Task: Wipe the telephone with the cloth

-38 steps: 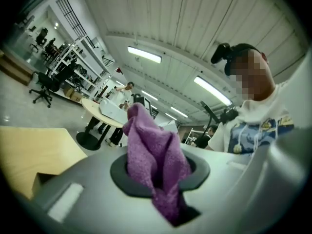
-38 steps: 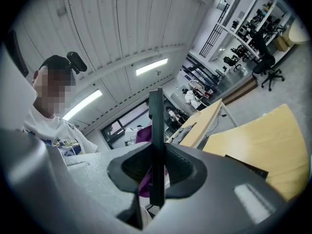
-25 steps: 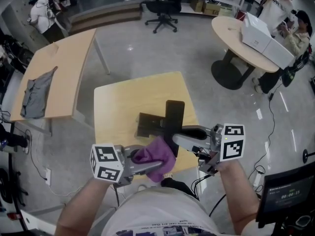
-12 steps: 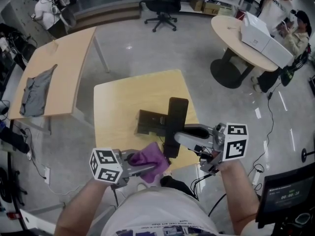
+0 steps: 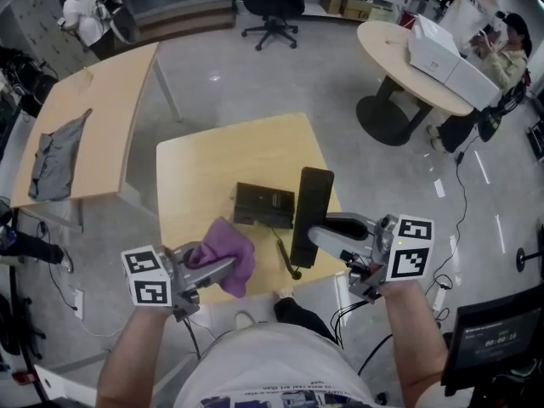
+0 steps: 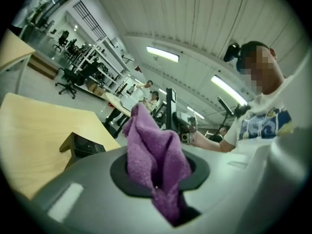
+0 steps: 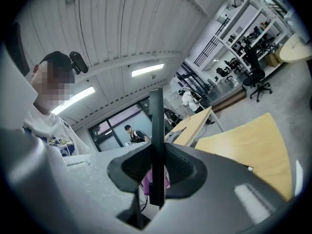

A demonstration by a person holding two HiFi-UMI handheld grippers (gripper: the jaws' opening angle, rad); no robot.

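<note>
At front bench (image 5: 212, 155) edge: left gripper (image 5: 223, 267) fingers clamped on purple cloth (image 5: 226, 246), near telephone base (image 5: 265, 205). Right gripper (image 5: 318, 233) fingers pinch telephone handset (image 5: 311, 204) over bench's right edge. Open floor (image 5: 246, 83) all round.

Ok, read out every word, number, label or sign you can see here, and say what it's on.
No text reads clearly.
Screen, lower right: a row of digits like a clock, too small to read.
Shirt: print at its lower edge, too blurred to read.
Left marker cube and right marker cube: black-and-white square patterns, no letters.
</note>
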